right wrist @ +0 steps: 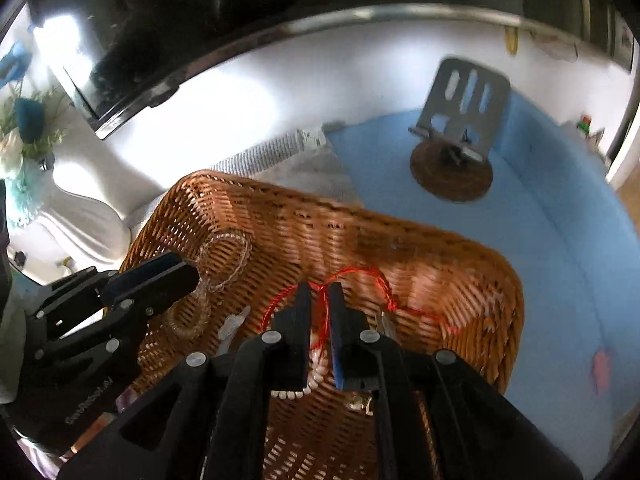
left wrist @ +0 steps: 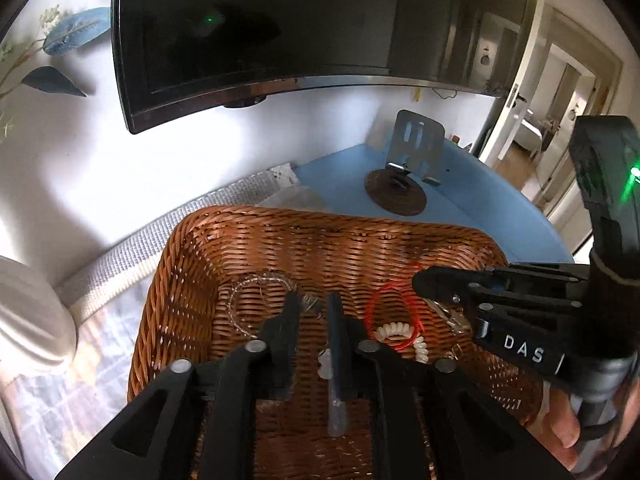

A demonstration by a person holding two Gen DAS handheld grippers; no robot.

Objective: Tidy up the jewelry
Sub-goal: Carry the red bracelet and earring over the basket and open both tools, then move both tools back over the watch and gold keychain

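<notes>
A brown wicker basket (left wrist: 280, 236) (right wrist: 460, 256) holds the jewelry. A red cord necklace with white shell beads (left wrist: 394, 330) (right wrist: 360, 276) lies in it at the right. A clear beaded chain (left wrist: 256, 284) (right wrist: 228, 260) lies at the left, with a clear plastic piece (left wrist: 326, 364) (right wrist: 232, 326) near the middle. My left gripper (left wrist: 314, 304) (right wrist: 188, 272) hovers inside the basket, jaws slightly apart and empty. My right gripper (right wrist: 320, 292) (left wrist: 424, 280) is shut on the red cord.
A round blue table (left wrist: 472, 200) (right wrist: 560, 240) carries a metal stand on a dark round base (left wrist: 400, 188) (right wrist: 452, 172). A black TV (left wrist: 280, 40) hangs above. A white cloth (left wrist: 132, 256) and white vase with flowers (right wrist: 80, 216) are left. An open doorway (left wrist: 560, 120) is right.
</notes>
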